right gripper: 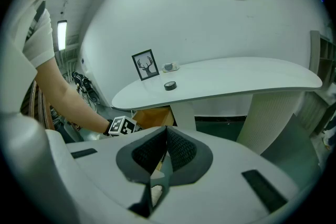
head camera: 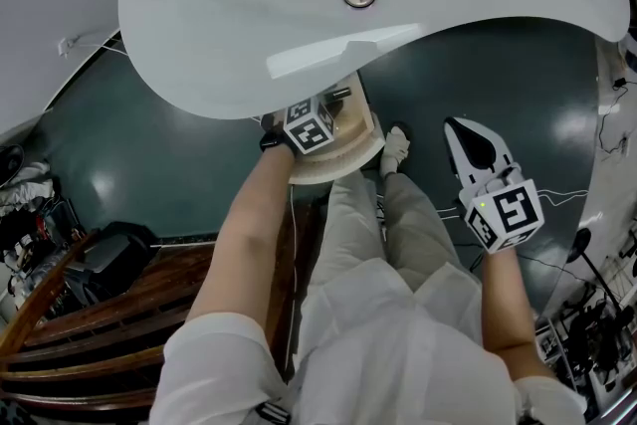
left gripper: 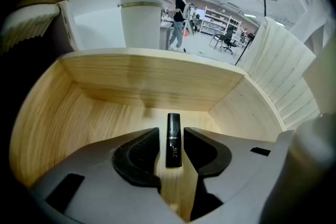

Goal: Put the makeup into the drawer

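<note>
The makeup is a slim black tube (left gripper: 174, 140) with a thin gold band near its middle and pale lettering on its lower half. It lies flat on the floor of the drawer, low in the centre of the left gripper view, its length running straight away from the camera. It sits between the parted jaws of the left gripper (left gripper: 171, 136), a narrow gap showing on each side. The pale wooden drawer (left gripper: 152, 84) stands open, with straight-grained walls and a curved side. In the head view it juts out (head camera: 363, 152) at frame centre from under the glossy white bench (head camera: 418, 15).
</note>
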`<state>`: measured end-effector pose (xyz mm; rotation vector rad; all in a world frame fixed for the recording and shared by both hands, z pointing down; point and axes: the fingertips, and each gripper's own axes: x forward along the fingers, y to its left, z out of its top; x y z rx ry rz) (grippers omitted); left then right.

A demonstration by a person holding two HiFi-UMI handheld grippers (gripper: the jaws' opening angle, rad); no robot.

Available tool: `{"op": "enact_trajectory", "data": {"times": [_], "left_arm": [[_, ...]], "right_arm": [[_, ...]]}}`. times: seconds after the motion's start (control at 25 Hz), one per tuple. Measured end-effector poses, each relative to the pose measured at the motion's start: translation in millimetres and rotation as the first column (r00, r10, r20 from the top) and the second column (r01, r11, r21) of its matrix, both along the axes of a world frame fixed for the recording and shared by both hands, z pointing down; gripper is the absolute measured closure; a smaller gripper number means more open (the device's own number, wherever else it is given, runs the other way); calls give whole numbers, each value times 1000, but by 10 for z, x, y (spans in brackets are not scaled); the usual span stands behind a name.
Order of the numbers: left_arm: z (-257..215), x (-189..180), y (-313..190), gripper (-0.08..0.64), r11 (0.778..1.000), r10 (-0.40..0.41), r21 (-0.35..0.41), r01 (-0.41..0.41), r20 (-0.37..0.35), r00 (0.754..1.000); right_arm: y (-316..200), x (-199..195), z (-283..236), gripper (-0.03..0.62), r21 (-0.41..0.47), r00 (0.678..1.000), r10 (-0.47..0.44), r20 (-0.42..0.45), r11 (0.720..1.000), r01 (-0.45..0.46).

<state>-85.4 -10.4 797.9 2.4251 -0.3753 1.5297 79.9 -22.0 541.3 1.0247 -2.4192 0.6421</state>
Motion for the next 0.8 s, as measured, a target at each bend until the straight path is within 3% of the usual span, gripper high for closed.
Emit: {"op": "enact_trajectory", "data": {"times": [0.48, 0.8], "left_arm": [[-520, 173, 148, 416, 999, 45, 27, -44, -48, 998], [-1059, 294, 192, 468, 994, 33, 110, -22, -98, 995]], "right_arm": [[42, -103, -192, 583, 18, 1000, -17, 22, 1000, 17], [19, -103, -454, 583, 54, 999, -22, 31, 998, 20]]}}
